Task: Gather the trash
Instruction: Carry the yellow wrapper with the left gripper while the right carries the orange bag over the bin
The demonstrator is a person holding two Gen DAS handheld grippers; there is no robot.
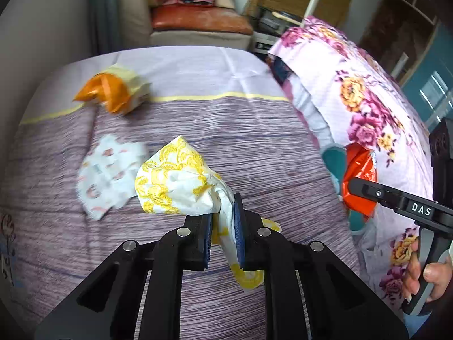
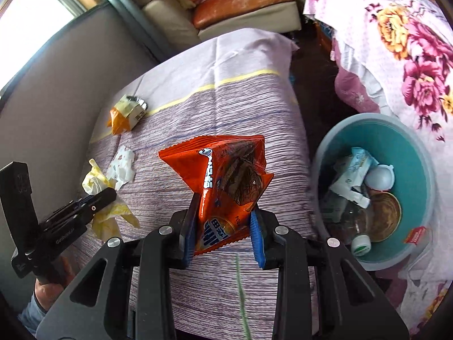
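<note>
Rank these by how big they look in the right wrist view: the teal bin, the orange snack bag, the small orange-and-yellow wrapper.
1. teal bin
2. orange snack bag, though nearness to the camera enlarges it
3. small orange-and-yellow wrapper

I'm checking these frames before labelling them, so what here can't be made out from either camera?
- White patterned wrapper: print smeared by motion blur in the left wrist view, too small in the right.
- Orange snack bag: lower text covered by the right hand-held gripper fingers.
- Teal bin: near rim cut off by that gripper's arm; items at the bottom overlap.
- Yellow-printed napkin: its pinched middle is hidden between the pads of the left hand-held gripper.
</note>
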